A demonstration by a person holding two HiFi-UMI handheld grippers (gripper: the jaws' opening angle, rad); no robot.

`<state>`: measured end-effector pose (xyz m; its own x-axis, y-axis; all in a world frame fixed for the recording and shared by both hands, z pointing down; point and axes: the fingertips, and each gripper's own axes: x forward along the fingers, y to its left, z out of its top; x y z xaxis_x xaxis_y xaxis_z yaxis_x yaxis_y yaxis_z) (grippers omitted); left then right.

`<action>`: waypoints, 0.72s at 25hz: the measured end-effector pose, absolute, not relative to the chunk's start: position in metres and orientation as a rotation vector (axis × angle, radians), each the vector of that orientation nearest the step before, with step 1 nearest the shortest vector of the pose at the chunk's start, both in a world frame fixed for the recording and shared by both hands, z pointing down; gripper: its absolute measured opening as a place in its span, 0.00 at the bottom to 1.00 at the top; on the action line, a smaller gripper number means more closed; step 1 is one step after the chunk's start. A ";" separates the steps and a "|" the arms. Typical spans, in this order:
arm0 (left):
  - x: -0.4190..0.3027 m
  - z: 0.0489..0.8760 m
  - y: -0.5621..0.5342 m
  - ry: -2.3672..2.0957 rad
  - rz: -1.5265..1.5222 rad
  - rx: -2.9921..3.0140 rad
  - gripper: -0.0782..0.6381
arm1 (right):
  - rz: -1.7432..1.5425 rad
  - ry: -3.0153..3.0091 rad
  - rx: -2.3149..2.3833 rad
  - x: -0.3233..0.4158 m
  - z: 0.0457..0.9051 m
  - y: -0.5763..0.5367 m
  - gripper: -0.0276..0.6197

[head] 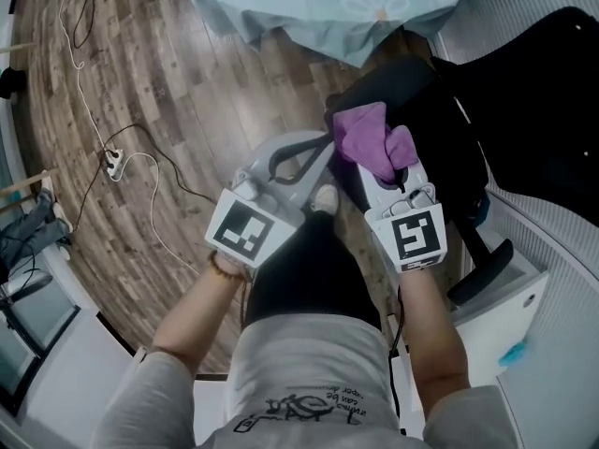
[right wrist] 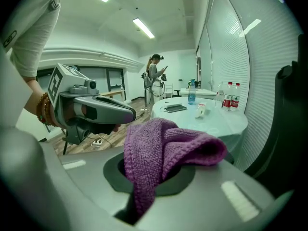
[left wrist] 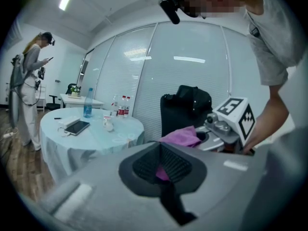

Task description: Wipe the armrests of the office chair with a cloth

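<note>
From the head view, the right gripper (head: 386, 162) is clamped on the purple cloth (head: 370, 138), which bunches at its 12 o'clock, with the black office chair (head: 524, 110) beyond. The left gripper (head: 316, 152) sits at the cloth's 9 o'clock. The left gripper view shows its jaws together and empty, the cloth at 1 o'clock. In the right gripper view, the cloth spills out of the jaws toward 3 o'clock.

The person wears a light grey short-sleeved T-shirt (head: 309, 372) with dark print near its hem, black trousers (head: 304, 279) and a pale shoe (head: 326, 197). A bracelet (head: 223, 267) of brown beads rings the left wrist, and a black camera (left wrist: 169, 6) sits on the head. The left claw (left wrist: 161, 150) has a smooth grey shell and black ribbed pads (left wrist: 146, 165); the right claw (right wrist: 154, 177) has the same grey shell. Each bears a white cube with black square markers: left cube (head: 245, 229), right cube (head: 412, 237). A thin black cable (head: 397, 330) runs beside the right forearm.
</note>
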<state>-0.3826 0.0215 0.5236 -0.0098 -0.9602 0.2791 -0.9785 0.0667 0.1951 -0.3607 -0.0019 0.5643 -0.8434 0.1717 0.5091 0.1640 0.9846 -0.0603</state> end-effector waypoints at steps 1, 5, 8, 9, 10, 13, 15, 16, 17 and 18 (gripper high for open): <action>-0.384 0.530 0.020 -2.014 0.088 1.944 0.11 | 0.015 -2.583 -0.246 -0.363 0.572 -0.002 0.09; -0.385 0.547 0.019 -2.002 0.117 1.959 0.11 | -0.018 -2.513 -0.299 -0.369 0.606 0.001 0.09; -0.386 0.556 0.020 -1.993 0.128 1.953 0.11 | 0.014 -2.491 -0.322 -0.371 0.631 0.003 0.09; -0.386 0.559 0.021 -1.990 0.133 1.953 0.11 | 0.029 -2.502 -0.323 -0.371 0.633 0.003 0.09; -0.386 0.561 0.022 -1.986 0.136 1.953 0.11 | 0.027 -2.509 -0.322 -0.371 0.634 0.003 0.09; -0.384 0.565 0.025 -1.971 0.157 1.964 0.11 | -0.021 -2.498 -0.332 -0.371 0.633 0.004 0.09; -0.383 0.566 0.026 -1.960 0.169 1.969 0.11 | -0.039 -2.486 -0.340 -0.371 0.633 0.001 0.09; -0.383 0.567 0.026 -1.958 0.168 1.969 0.11 | -0.047 -2.482 -0.340 -0.372 0.633 -0.003 0.09; -0.384 0.567 0.025 -1.957 0.166 1.967 0.11 | -0.055 -2.479 -0.338 -0.373 0.634 -0.007 0.09; -0.385 0.567 0.025 -1.957 0.165 1.966 0.11 | -0.062 -2.476 -0.333 -0.374 0.635 -0.013 0.09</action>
